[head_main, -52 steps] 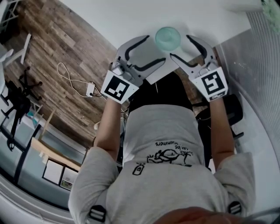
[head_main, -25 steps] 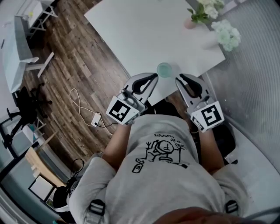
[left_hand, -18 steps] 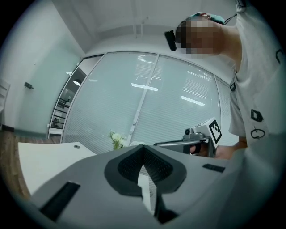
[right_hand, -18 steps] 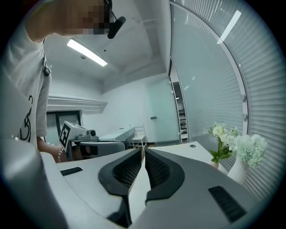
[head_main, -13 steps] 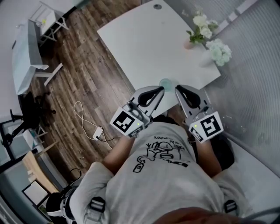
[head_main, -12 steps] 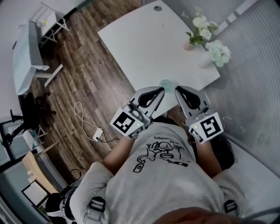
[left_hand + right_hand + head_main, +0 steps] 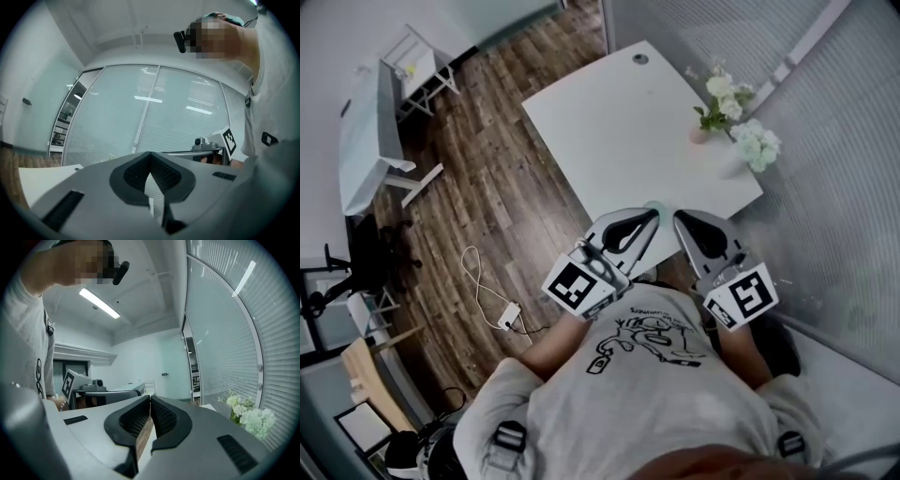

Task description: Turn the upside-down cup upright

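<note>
Shirt print (image 7: 649, 339), lettering illegible.

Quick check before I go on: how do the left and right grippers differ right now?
In the head view the left gripper slants up to the right and the right gripper slants up to the left, so their tips converge. The left gripper view faces a blinded glass wall; the right gripper view shows white flowers at its side. Shared: both pairs of jaws are shut with nothing between them.
</note>
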`<state>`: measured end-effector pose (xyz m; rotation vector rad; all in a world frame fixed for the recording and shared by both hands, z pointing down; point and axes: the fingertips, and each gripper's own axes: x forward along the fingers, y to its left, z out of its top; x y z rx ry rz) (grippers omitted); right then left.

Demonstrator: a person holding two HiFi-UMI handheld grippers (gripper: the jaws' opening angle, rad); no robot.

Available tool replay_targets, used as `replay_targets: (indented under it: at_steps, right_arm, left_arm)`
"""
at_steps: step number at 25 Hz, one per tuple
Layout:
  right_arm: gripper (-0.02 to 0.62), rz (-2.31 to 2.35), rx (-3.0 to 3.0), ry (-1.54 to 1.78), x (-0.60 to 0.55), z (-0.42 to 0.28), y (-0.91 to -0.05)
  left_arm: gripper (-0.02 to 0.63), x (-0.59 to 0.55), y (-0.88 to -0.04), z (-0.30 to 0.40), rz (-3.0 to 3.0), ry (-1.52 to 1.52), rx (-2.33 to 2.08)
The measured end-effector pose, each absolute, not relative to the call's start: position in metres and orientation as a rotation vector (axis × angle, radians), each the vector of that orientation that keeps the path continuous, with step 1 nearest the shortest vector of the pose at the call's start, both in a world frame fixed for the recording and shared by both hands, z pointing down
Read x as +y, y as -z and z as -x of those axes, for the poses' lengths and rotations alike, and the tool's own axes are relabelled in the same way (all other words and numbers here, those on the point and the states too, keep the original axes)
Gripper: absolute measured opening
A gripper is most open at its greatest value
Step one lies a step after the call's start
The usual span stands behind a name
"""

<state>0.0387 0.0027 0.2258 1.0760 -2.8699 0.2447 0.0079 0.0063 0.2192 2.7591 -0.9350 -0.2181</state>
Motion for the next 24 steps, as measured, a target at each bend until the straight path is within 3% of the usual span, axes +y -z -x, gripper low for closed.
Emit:
replay_targets:
  at_steps: [24]
  right_arm:
    - [0.04,-1.118,-2.881,-0.2,-0.003,-0.04,-0.203]
  left_arm:
    - [0.003,0.008,-0.197,-0.014,-2.818,0.215,-0.913]
